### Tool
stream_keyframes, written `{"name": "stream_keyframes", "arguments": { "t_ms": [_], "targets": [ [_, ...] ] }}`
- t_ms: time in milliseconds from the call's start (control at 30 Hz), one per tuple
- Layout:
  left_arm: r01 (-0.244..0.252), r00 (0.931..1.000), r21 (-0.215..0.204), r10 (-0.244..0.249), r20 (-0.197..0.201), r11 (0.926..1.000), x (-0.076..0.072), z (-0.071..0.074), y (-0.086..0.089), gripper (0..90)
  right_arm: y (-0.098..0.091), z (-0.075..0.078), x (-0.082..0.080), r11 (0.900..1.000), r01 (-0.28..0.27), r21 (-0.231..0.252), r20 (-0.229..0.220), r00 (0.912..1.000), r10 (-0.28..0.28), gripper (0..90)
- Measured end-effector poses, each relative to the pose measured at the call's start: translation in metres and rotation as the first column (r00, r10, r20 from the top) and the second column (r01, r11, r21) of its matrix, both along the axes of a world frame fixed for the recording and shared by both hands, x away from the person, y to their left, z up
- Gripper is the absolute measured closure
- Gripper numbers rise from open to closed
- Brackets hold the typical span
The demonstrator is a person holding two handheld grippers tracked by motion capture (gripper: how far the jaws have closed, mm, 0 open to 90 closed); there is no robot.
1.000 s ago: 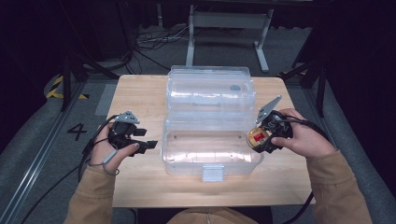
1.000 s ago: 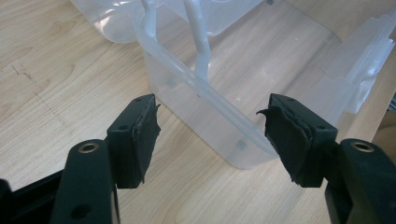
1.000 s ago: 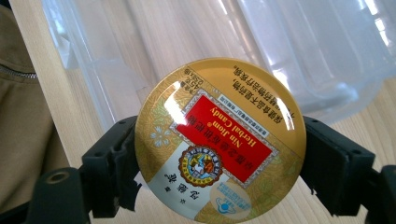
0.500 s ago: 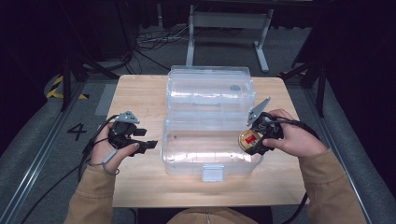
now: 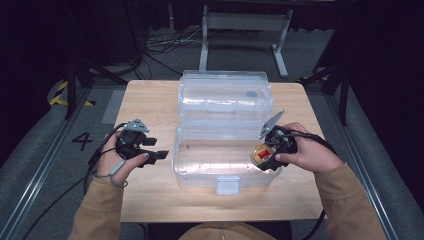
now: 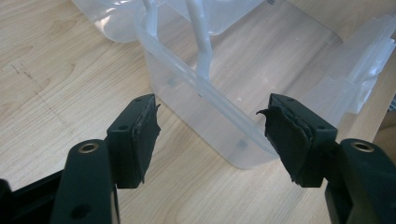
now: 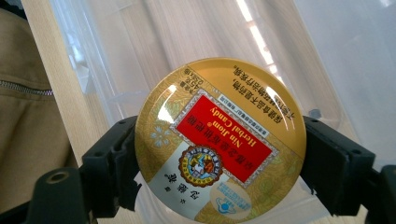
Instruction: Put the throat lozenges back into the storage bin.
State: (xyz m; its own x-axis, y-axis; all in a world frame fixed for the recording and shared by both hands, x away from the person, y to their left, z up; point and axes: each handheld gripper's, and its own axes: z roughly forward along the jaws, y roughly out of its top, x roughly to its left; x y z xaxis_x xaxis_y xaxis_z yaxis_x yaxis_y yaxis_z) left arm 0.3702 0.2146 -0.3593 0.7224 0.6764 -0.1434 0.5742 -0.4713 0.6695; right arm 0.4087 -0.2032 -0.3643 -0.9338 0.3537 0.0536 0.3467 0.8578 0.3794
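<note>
1. Here, in the middle of the high view, a clear plastic box (image 5: 225,160) sits open on a light wooden table (image 5: 150,105), its hinged lid (image 5: 226,96) laid back flat toward the upper part of the frame.
2. At the right of the high view, the right gripper (image 5: 264,156) is held in the person's right hand (image 5: 305,152), over the right end of the box.
3. Its jaws are clamped on a round gold candy tin (image 5: 262,156); whether the tin touches the box wall cannot be told.
4. In the right gripper view the tin (image 7: 219,140) fills the centre, pinched at its left and right edges by the two black jaws, with a red label reading "Nin Jiom Herbal Candy" seen upside down.
5. Behind the tin in that view lie the box's clear floor and wall, and a tan zipped sleeve or jacket (image 7: 23,107) shows at the left edge.
6. At the left of the high view, the left gripper (image 5: 161,154) is held in the left hand (image 5: 117,162), low over the table, just beside the box's left end and apart from it.
7. In the left gripper view its jaws stand well apart with nothing between them, and the pads (image 6: 145,133) look frayed.
8. Beyond them in that view is a corner of the box (image 6: 219,116), upper centre of the frame.
9. A cable (image 5: 60,197) trails from the left gripper toward the lower left of the high view.
</note>
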Motion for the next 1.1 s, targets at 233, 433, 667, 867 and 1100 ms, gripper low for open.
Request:
{"name": "stream_keyframes", "arguments": {
  "t_ms": [233,433,667,867,1100],
  "targets": [
    [0.001,1.0,0.001,-0.001,-0.002,1.0,0.0,0.0,0.0,35.2,0.002,-0.009,0.0,0.9992,0.039,0.007,-0.015,0.9991,-0.038,20.0],
    [0.002,1.0,0.004,-0.002,-0.002,1.0,0.0,0.0,0.0,35.2,0.004,-0.016,-0.001,0.9978,0.066,-0.01,-0.037,0.9971,-0.066,20.0],
    [0.005,1.0,0.006,-0.005,-0.004,1.0,0.0,0.0,0.0,35.2,0.007,-0.023,0.0,0.9969,0.079,-0.004,-0.058,0.9952,-0.079,20.0],
    [0.001,1.0,0.004,-0.001,-0.004,1.0,0.0,-0.001,0.0,35.2,0.008,-0.028,0.002,0.9938,0.109,-0.022,-0.072,0.9913,-0.111,20.0],
    [-0.001,1.0,0.003,0.001,-0.005,1.0,0.001,-0.001,0.0,35.1,0.01,-0.035,0.003,0.9905,0.135,-0.028,-0.087,0.9868,-0.137,20.0]
  ]
}}
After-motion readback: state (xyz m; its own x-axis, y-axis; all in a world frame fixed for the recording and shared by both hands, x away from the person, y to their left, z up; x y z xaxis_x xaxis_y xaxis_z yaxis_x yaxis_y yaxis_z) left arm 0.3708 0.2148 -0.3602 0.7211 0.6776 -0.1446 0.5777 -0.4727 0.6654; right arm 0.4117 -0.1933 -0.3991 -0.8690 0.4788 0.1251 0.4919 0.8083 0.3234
